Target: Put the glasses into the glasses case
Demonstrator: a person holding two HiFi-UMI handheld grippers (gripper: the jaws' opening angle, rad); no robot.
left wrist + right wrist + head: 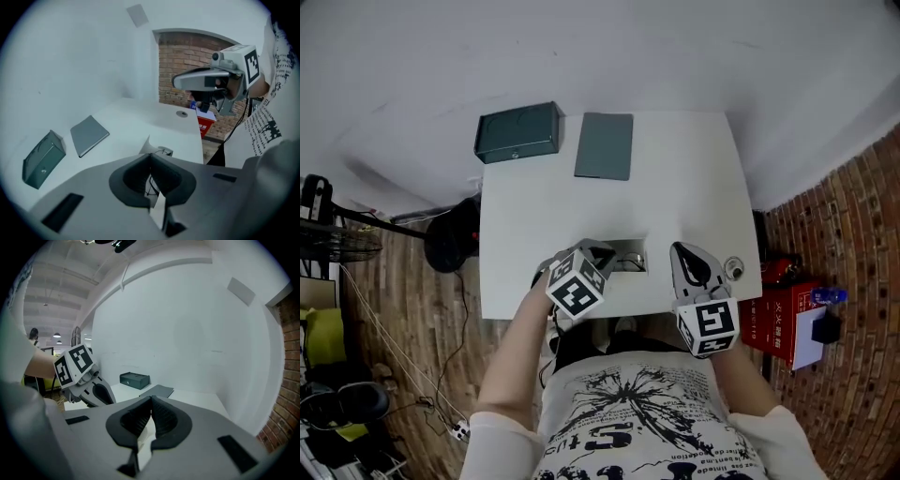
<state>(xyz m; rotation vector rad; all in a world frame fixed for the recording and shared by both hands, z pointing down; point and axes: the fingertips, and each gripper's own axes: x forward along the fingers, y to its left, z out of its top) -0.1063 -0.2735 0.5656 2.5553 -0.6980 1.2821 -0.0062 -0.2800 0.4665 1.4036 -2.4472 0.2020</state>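
A person's white printed T-shirt (628,412) fills the bottom of the head view, with both forearms reaching out over a white table (581,206). The glasses (630,258), thin and dark-framed, lie at the table's near edge between the two tongs. Their long axis runs roughly left to right along that edge, but which way they face cannot be made out.

The left gripper (605,253) has its jaws closed, the tips met and just beside the glasses. A thin dark wire shows through the slit behind the tips, and I cannot tell whether it is pinched. The right gripper (686,258) is also closed, with nothing between its jaws, and sits just right of the glasses.

At the far edge, well apart from the glasses, sits a dark green box-shaped glasses case (517,132) with its lid down. A flat grey-green slab (605,145) lies beside it. A small round disc (733,268) lies near the right gripper.
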